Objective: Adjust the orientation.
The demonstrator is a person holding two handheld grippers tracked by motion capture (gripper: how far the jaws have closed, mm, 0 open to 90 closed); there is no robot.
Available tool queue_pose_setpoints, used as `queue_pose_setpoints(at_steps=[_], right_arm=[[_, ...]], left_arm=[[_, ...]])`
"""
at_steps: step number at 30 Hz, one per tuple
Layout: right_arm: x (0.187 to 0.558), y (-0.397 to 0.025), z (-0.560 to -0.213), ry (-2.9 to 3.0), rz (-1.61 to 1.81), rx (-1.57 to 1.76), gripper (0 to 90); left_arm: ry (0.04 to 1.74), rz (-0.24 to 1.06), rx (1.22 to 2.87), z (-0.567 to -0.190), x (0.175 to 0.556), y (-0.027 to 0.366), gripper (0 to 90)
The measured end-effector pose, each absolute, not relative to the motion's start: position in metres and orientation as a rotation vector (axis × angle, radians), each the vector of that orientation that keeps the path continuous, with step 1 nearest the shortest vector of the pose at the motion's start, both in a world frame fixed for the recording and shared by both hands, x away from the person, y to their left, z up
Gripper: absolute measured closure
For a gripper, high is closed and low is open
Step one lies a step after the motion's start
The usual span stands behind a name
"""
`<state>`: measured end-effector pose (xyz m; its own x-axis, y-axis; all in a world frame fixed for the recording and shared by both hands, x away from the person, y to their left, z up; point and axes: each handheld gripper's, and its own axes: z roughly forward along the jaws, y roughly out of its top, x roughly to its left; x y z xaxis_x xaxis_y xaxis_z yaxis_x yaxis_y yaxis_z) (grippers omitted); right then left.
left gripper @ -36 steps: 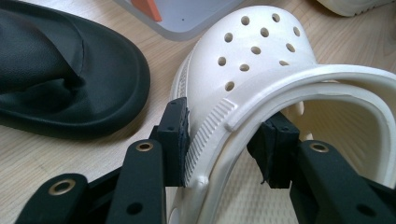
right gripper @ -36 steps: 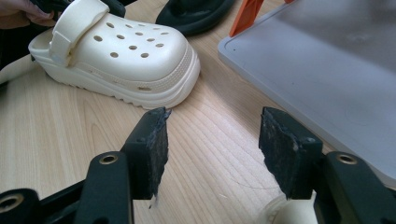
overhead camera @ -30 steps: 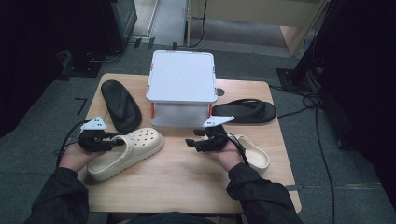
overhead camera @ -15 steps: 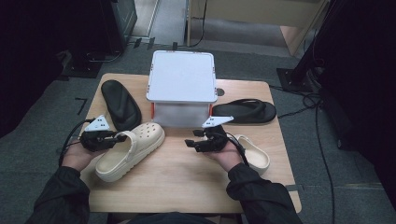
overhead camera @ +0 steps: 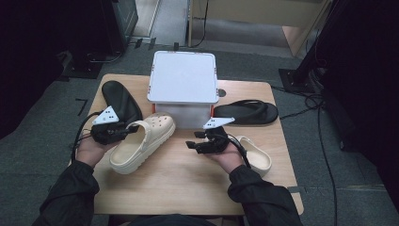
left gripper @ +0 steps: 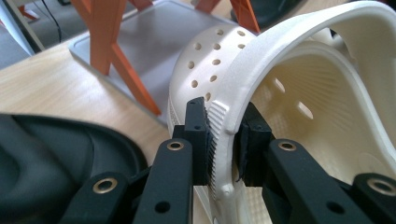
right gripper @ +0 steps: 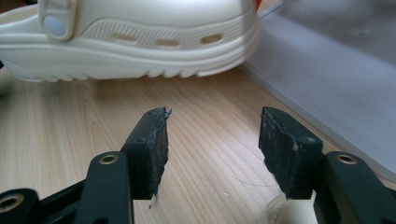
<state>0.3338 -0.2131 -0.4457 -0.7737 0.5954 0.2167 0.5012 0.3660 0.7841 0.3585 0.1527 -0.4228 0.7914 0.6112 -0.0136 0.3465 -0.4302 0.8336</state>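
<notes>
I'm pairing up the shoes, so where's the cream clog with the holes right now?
In the high view the cream clog lies left of centre, clamped at its heel strap by the left gripper, between the black shoe and the white box.

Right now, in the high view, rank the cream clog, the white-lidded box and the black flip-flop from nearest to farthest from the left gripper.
1. Cream clog: clamped in the left gripper, on the table's left half.
2. White-lidded box: at the back, centre.
3. Black flip-flop: far right, beyond the box.

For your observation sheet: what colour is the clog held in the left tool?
Cream, off-white. The clog shows best in the left gripper view, pinched in the left tool.
</notes>
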Motion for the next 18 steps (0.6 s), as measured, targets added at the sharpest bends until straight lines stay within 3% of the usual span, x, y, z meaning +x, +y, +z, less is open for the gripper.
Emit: queue_pose_setpoints(at_steps=[18], right_arm=[[0.336,-0.193,-0.450,2.501,1.357,1.000,43.1]], left_arm=[[0.767,0.318,2.096,-0.442,0.383,0.114,76.9]])
